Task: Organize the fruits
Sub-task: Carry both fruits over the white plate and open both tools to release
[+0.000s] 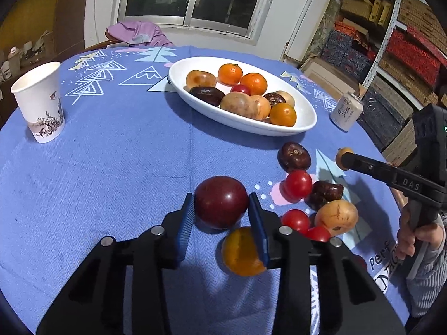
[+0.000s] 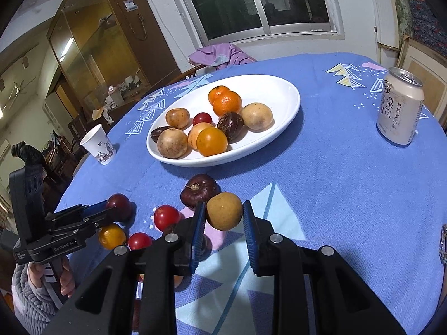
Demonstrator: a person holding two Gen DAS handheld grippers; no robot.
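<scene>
My left gripper (image 1: 220, 206) is shut on a dark red plum (image 1: 220, 201) just above the blue cloth; it also shows in the right wrist view (image 2: 118, 205). My right gripper (image 2: 223, 217) is shut on a small tan fruit (image 2: 224, 210), held above the cloth; its tip shows in the left wrist view (image 1: 344, 157). A white oval plate (image 1: 304, 106) holds several fruits. Loose on the cloth lie an orange fruit (image 1: 241, 251), red tomatoes (image 1: 297, 184), dark chestnut-like fruits (image 1: 294, 156) and a tan fruit (image 1: 336, 216).
A paper cup (image 1: 42, 103) stands at the table's left. A drink can (image 2: 399, 109) stands right of the plate. A purple cloth (image 1: 137, 33) hangs on a chair behind the table. Shelves with boxes (image 1: 396, 42) stand at the right.
</scene>
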